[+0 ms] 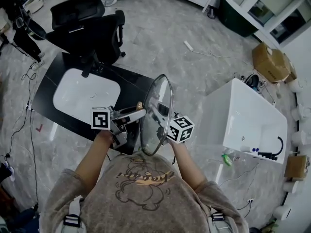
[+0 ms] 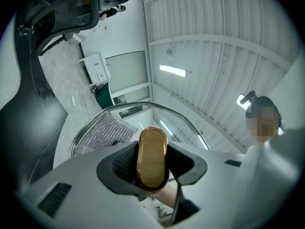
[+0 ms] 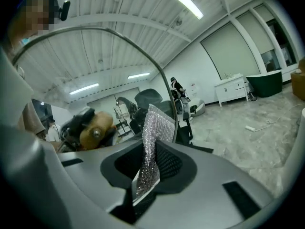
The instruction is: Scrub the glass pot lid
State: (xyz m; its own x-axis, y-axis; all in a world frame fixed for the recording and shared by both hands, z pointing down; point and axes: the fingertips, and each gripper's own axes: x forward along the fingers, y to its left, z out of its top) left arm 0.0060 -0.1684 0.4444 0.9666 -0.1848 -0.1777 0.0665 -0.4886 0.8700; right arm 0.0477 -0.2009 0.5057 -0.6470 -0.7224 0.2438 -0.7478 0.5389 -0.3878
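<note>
Scrubbing is the step we judge to be in hand. At the left of the head view lie the black table and its white basin. The work goes on in the air in front of the person's chest, over the table's near right corner as that view shows it.

The left gripper is clamped on the knob, a wooden oval with a copper edge that fills the gap between the jaws. The glass lid is carried by that grip alone. To its right, the right gripper pinches a silvery scrub pad. The pad's free end stands up just beside the lid's steel rim; we cannot tell whether it touches the glass. Farther right sits a white bathtub, well apart.

The next move, as we see it, calls for laying the pad flat on the glass and rubbing across it. The left grip must hold firm, since a sideways push could swivel the lid about its knob.

The lid stands on edge, nearly upright. Its knob side faces the person's left and its underside faces right, toward the pad. From above we see a narrow sliver whose long axis runs away from the chest, leaning a little right at the far end. The knob's own long axis is upright in the left gripper view.
</note>
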